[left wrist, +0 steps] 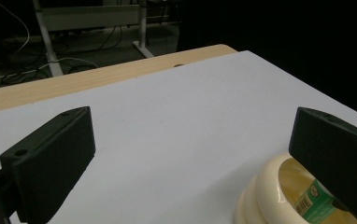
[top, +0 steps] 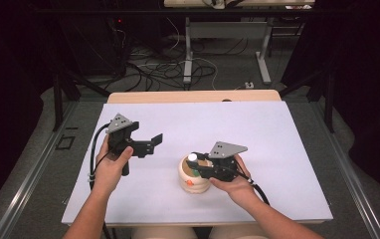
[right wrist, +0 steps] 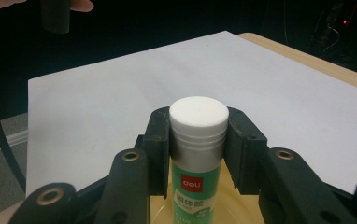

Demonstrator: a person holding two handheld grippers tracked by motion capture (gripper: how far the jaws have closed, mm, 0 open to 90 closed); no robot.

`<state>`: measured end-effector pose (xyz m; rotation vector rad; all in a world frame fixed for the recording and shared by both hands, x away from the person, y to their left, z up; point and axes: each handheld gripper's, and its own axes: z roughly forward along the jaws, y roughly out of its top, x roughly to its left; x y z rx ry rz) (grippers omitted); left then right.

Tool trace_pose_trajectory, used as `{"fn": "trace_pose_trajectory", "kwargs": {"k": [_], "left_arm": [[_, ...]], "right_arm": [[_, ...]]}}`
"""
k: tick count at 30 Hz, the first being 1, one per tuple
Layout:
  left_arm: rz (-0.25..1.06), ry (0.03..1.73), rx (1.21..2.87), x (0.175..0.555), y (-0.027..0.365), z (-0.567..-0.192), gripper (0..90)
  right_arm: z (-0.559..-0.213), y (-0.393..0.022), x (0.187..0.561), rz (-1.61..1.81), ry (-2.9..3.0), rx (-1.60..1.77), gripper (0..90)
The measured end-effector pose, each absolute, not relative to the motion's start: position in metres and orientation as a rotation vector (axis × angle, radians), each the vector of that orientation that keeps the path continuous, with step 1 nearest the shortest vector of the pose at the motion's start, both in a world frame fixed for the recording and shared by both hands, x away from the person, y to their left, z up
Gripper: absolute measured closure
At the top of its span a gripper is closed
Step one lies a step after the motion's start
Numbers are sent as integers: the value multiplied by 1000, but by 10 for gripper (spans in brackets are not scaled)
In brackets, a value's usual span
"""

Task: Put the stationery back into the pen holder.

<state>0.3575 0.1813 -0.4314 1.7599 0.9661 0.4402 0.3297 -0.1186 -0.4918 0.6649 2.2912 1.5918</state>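
A green glue stick (right wrist: 198,154) with a white cap stands upright in my right gripper (right wrist: 198,140), whose jaws are shut on it just under the cap. It is held over a cream ribbed bowl (top: 193,177) on the white mat; the stick's cap (top: 192,157) pokes up above the bowl's rim. The bowl's rim (left wrist: 270,186) and the stick's green label (left wrist: 314,205) also appear at the lower right of the left gripper view. My left gripper (top: 153,142) hovers open over the mat to the left of the bowl, with nothing between its fingers.
The white mat (top: 257,129) covers most of a wooden table (top: 193,96). Cables and metal table legs (top: 188,64) lie on the floor beyond the far edge. Dark space surrounds both sides.
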Motion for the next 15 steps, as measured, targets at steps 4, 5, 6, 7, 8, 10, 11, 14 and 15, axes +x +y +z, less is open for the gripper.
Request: {"fn": "trace_pose_trajectory", "kwargs": {"k": [4, 5, 6, 7, 8, 10, 11, 14, 15], "left_arm": [[438, 987, 1764, 357, 188, -437, 3], [437, 991, 1760, 357, 189, -438, 4], [434, 993, 1764, 356, 190, -439, 3], [433, 995, 1767, 356, 191, -440, 4], [431, 997, 1764, 356, 191, -440, 4], [435, 1002, 1759, 356, 193, -440, 4], [434, 999, 1758, 356, 193, -440, 4], [435, 997, 1755, 355, 193, -439, 4], [433, 996, 1754, 355, 193, -439, 4]], "right_arm": [[-495, -120, 329, 1589, 2303, 666, 640], [-495, -120, 329, 1609, 2291, 665, 640], [-494, -120, 328, 1613, 2290, 675, 639], [-494, -120, 328, 1619, 2280, 672, 635], [-493, -121, 328, 1618, 2285, 674, 629], [-491, -121, 328, 1615, 2286, 662, 604], [-491, -120, 328, 1627, 2271, 667, 595], [-489, -120, 326, 1628, 2274, 662, 547], [-488, -120, 326, 1617, 2277, 667, 517]]}}
